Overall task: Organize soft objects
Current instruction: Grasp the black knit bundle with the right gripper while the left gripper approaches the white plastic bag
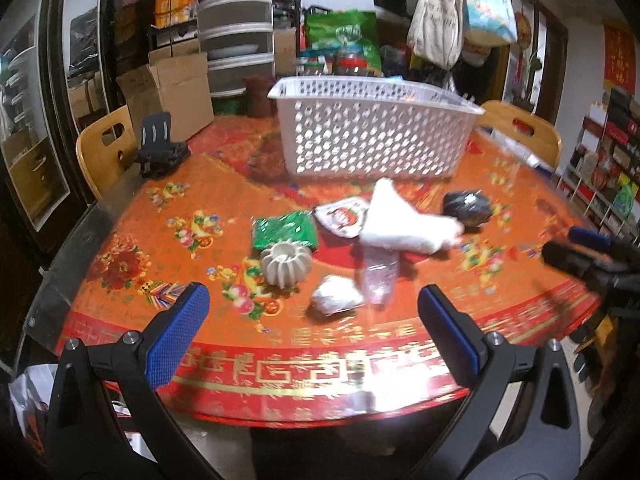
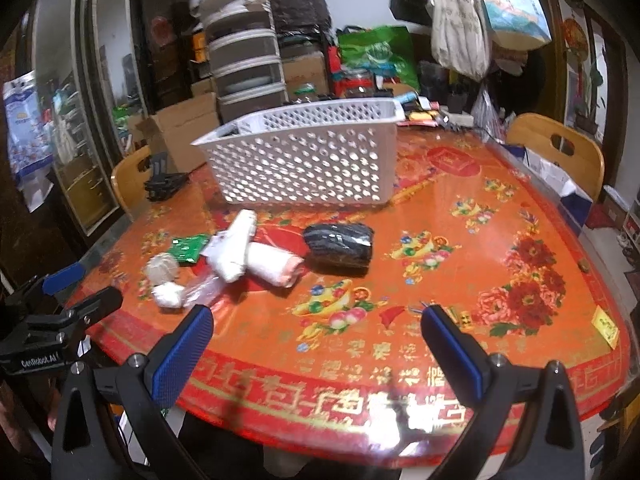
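A white perforated basket (image 1: 372, 136) (image 2: 304, 160) stands at the back of the red floral table (image 1: 168, 240). In front of it lie a folded white towel (image 1: 404, 224) (image 2: 256, 256), a black wrapped bundle (image 1: 468, 206) (image 2: 340, 244), a green packet (image 1: 286, 232) (image 2: 188, 248), a small red-and-white pouch (image 1: 340, 218), a clear plastic bag (image 1: 378, 276), a white crumpled wad (image 1: 336, 298) (image 2: 168, 294) and a white ribbed round object (image 1: 286, 264) (image 2: 162, 268). My left gripper (image 1: 314, 336) is open near the table's front edge, short of the wad. My right gripper (image 2: 318, 346) is open and empty over the front edge.
Wooden chairs (image 1: 104, 148) (image 2: 560, 148) stand at both sides. A black stand (image 1: 160, 148) sits at the table's back left. Cardboard boxes (image 1: 176, 88), plastic drawers (image 1: 236, 24) and hanging bags (image 1: 460, 12) crowd the back. The right gripper's tip shows at the left view's right edge (image 1: 588, 256).
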Demonstrator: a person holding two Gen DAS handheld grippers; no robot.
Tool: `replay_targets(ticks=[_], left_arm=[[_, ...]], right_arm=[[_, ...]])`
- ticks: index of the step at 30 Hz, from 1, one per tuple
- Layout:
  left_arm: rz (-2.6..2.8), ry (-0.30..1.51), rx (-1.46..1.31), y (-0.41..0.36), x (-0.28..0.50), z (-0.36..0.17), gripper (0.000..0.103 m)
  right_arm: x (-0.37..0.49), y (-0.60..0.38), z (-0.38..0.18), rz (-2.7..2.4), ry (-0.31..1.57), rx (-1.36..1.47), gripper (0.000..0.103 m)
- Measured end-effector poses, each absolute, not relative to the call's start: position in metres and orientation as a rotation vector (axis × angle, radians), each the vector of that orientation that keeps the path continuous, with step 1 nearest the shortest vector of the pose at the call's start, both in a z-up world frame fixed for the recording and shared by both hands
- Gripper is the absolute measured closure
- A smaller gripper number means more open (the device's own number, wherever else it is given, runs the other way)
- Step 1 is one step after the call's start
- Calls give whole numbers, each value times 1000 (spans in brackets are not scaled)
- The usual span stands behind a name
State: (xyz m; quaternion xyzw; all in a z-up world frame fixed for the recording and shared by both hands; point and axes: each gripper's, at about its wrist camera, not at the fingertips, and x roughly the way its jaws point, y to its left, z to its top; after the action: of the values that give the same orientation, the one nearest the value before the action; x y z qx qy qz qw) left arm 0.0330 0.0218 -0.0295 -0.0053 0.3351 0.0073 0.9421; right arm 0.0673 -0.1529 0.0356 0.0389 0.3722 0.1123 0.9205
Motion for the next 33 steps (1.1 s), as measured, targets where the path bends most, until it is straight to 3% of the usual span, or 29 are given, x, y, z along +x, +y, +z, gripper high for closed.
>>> replay_targets(ticks=[9,14,16,18,25,33], left_arm=[[-25,770,-8,28,65,-69,0],[-55,801,1,23,80,-85,13],[-65,814,-6,25,86,-90,22],[-72,820,-7,25,89,-94,23],[-81,808,-6,31,99,-96,32],[-108,785,13,31,99,-96,34]], right_arm=[[108,-163,9,210,850,98,0],[127,-161,1,213,864,102,3],[135,-160,-1,212,868,96,6],[145,-160,-2,212,875,98,15],[174,-153,-6,213,893,85,25],[193,-137,-16,250,930,63,39]])
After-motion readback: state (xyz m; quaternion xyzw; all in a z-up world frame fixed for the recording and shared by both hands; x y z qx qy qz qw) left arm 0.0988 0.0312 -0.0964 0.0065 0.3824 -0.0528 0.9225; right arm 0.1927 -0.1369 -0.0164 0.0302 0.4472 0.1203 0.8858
